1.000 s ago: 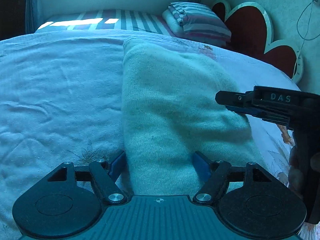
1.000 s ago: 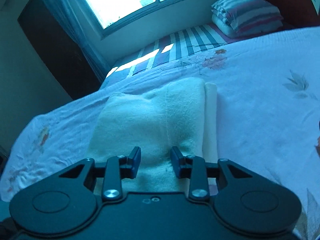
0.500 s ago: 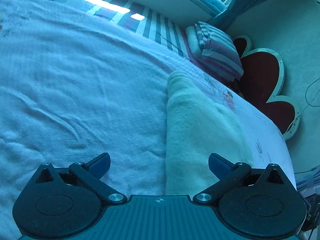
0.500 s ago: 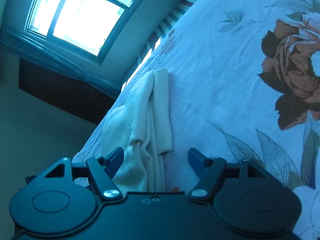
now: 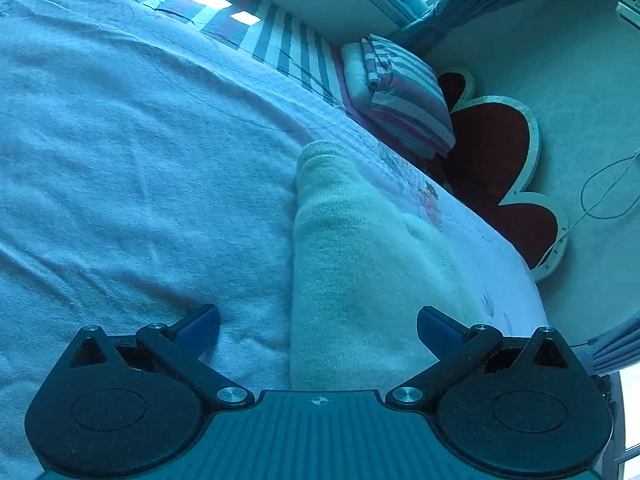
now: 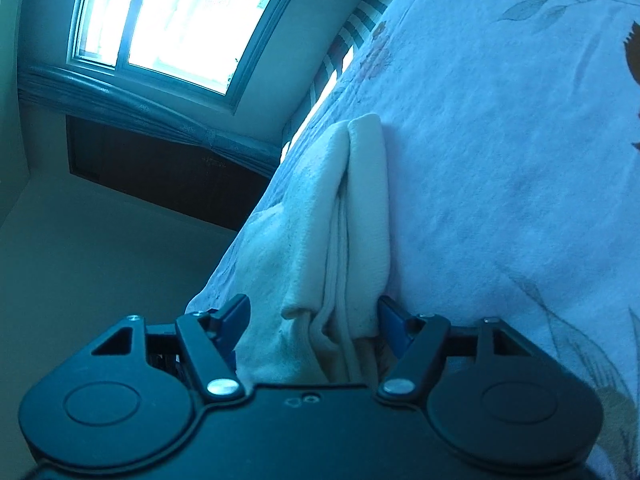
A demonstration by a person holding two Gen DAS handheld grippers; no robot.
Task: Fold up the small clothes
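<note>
Lying on the bed [image 5: 120,152] is a folded cream cloth [image 5: 352,264], long and soft. The left gripper [image 5: 318,326] has its fingers [image 5: 200,326] wide apart; the near end of the cloth sits between them, but they do not squeeze it. The right gripper [image 6: 314,320] is at the cloth's layered edge [image 6: 340,240], with its fingers apart on each side. A striped pillow [image 5: 404,96] rests far back.

Bedroom: bed [image 5: 120,152], pillows [image 5: 404,92], window [image 6: 176,20].
</note>
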